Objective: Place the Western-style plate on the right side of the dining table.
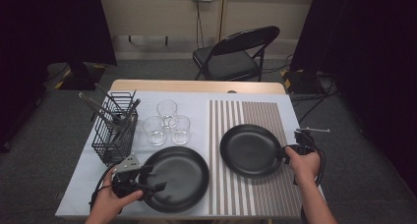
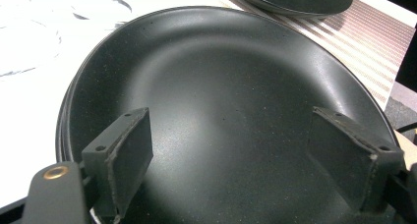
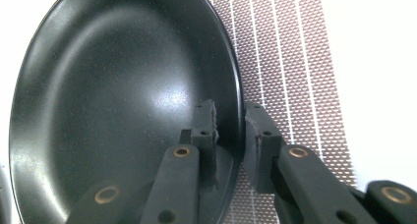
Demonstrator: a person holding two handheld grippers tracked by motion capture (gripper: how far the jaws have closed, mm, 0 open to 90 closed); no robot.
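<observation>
Fingers of the right gripper straddle the rim of the smaller black plate in the right gripper view, one pad inside the rim and one outside, drawn in close so that they look clamped on it (a thin sliver of gap beside the outer pad keeps me from calling the contact certain on that side). Beneath that plate lies the striped placemat. In the left gripper view the fingers of the left gripper stand wide apart over the near part of the larger black plate, released and holding nothing; the plate rests on the pale tablecloth. From the high view, the smaller plate sits on the placemat with the right gripper at its right edge, and the larger plate sits at the near left with the left gripper at its near-left rim. Three glasses and a wire basket of utensils stand just behind it. My worry: a pinch on one edge alone could let the smaller plate swing or slip when lifted, since its weight hangs far from the pads, and a tilted plate could strike the glasses.
</observation>
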